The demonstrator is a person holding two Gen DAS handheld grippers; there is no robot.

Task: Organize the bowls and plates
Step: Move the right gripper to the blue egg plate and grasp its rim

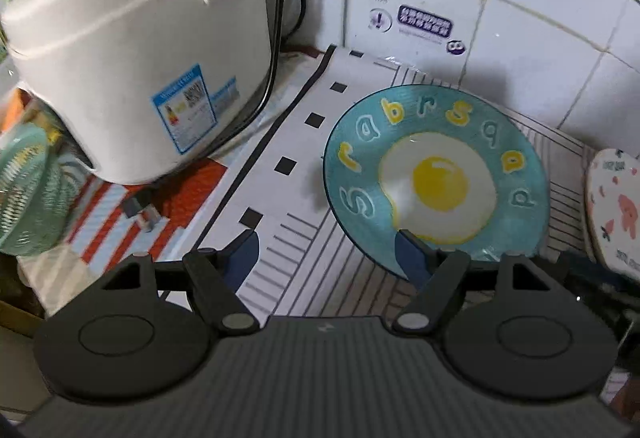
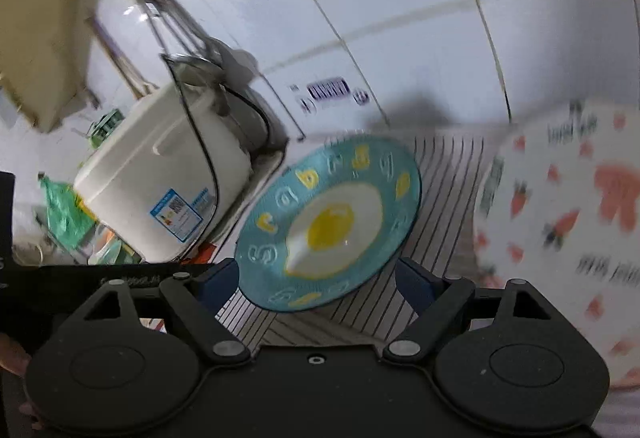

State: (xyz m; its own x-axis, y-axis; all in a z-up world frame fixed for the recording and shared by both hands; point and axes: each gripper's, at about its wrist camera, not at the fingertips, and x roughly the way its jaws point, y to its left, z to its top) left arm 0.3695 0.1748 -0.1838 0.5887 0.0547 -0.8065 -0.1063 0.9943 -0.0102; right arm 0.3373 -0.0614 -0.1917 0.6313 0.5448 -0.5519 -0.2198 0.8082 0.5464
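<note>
- On the striped mat (image 1: 304, 262) by the tiled wall (image 1: 540, 38), I see a blue plate (image 1: 436, 178) with a fried-egg picture lying flat, face up.
- Just right of it sits a white plate (image 1: 612, 206) with pink prints, only partly in view; I cannot tell whether the two touch.
- My left gripper (image 1: 328, 250) has its jaws apart and empty. One fingertip (image 1: 408, 242) overlaps the blue plate's near rim in the left view; I cannot tell whether it touches.
- My right gripper (image 2: 316, 274) also has its jaws apart, with nothing clamped. The blue plate's near edge shows between them in the right view.
- Progress, as I judge it: early. Both plates lie separately on the surface, nothing is stacked, and no bowl is visible.
- Left to do, I think: gather the plates into one pile and find the bowls.
- Orientation: the blue plate is round, so it has no long axis. Its egg yolk (image 1: 440, 178) sits about central, and letters ring the rim.
- A white cooker (image 1: 140, 58) stands well left of the plates.
</note>
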